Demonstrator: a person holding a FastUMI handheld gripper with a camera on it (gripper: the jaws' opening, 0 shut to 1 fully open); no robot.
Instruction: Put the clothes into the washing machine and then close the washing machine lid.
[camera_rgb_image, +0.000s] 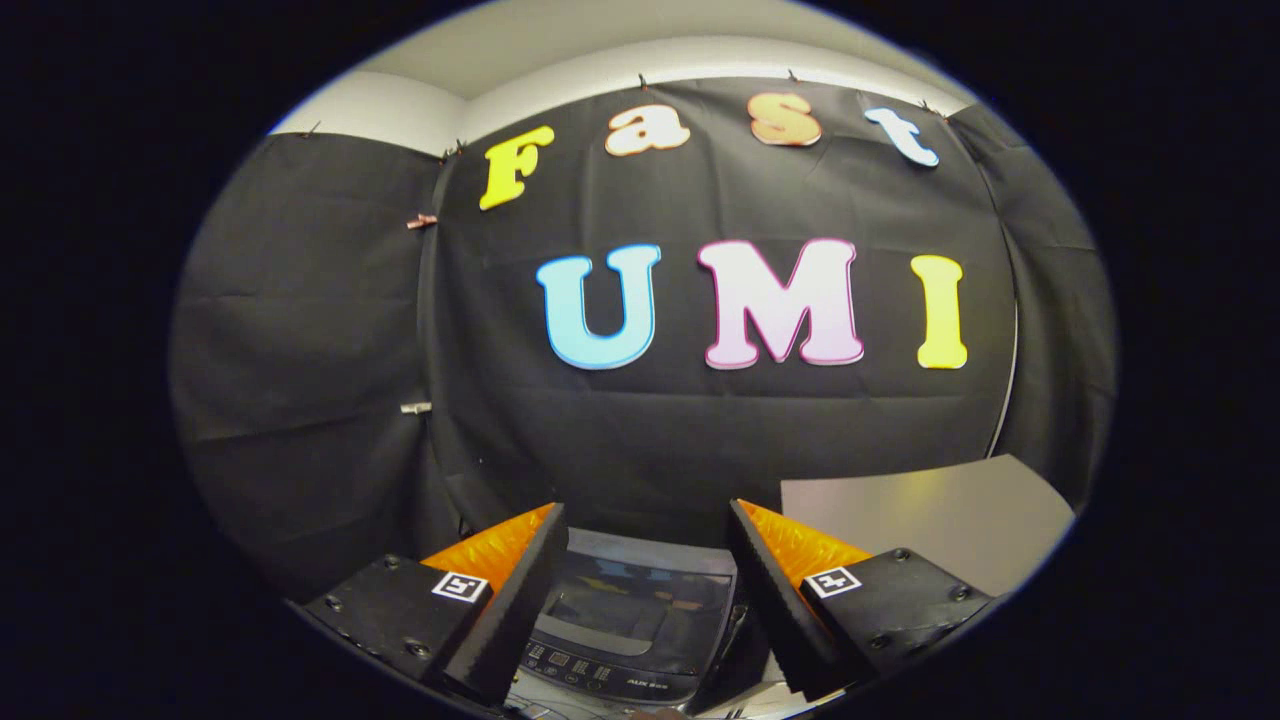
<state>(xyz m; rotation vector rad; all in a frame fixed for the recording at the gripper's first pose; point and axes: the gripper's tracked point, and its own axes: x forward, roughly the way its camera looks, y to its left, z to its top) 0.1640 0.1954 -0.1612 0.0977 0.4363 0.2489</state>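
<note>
We see the gripper (645, 520) held up high, its two fingers spread wide apart with nothing between them and nothing in their grasp. Each finger (520, 590) rises as a wedge with a ribbed inner face, and on each finger's mount sits a small square black-and-white marker tag (459, 586).

Below and between the fingers we look down on the grey top-loading washing machine (625, 625). Its dark, glossy, see-through lid (640, 600) lies flat over the opening, so the machine appears closed from here. Along the near edge of the machine we see a strip of small control buttons (570, 668) on a dark panel. The fingers hang above the machine without touching it; the lid shows in the gap between them.

To the right of the machine, just beyond the right finger, we see a flat light-grey tabletop (940, 515), bare where it shows. We cannot make out any clothes, either on that surface or through the lid, whose reflections hide what lies under it.

Behind everything hangs the black cloth wall (700, 430) of the booth, pinned at its upper edge, with a pale wall (420, 105) above it.
</note>
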